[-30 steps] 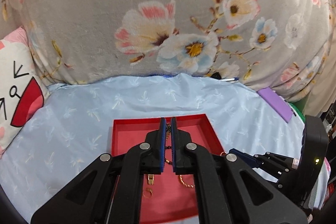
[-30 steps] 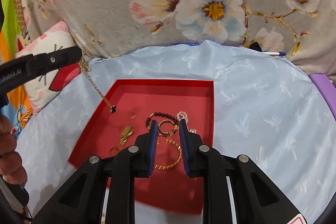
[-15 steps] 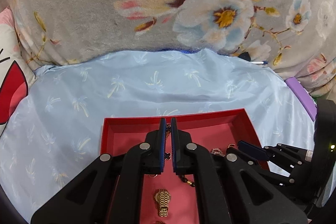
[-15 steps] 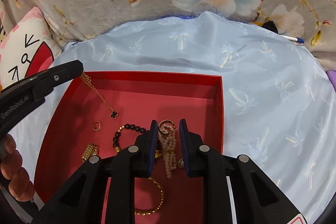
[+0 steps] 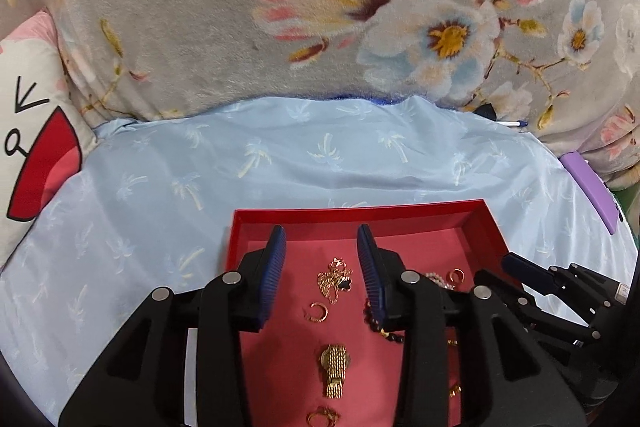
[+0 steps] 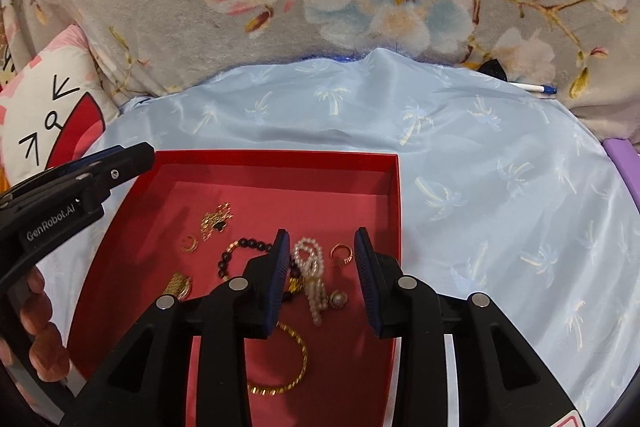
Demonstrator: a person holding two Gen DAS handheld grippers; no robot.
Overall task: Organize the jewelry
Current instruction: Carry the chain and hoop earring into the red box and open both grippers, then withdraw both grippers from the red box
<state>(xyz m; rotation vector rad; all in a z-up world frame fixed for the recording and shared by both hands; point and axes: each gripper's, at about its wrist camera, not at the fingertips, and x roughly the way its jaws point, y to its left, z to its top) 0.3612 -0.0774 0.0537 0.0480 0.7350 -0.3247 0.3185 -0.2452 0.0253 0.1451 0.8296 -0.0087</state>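
Note:
A red tray [image 5: 360, 211] [image 6: 280, 157] sits on the blue sheet and holds several pieces of jewelry. My left gripper [image 5: 320, 231] hangs over it with its jaws opening and nothing between the pads. Below it, a gold chain with a black clover charm [image 5: 336, 279] [image 6: 216, 219] lies heaped on the tray floor. My right gripper [image 6: 321, 233] is also opening. A pearl strand [image 6: 310, 267] and a gold ring [image 6: 341, 253] lie loose on the floor below its gap. A black bead bracelet [image 6: 240, 247], a gold band [image 5: 335, 367] and a gold bangle [image 6: 288, 367] lie nearby.
The tray rests on a pale blue palm-print sheet [image 5: 280, 163], with a grey floral blanket [image 5: 320, 7] behind it. A cartoon pillow [image 5: 32, 131] is at left. At right are a purple slab [image 5: 588, 183] and a pen [image 6: 536, 87]. A hand [image 6: 40, 327] holds the left gripper.
Both grippers came down closer to the tray and opened. The chain left the left jaws and dropped in a heap. The pearl strand now lies on the tray floor.

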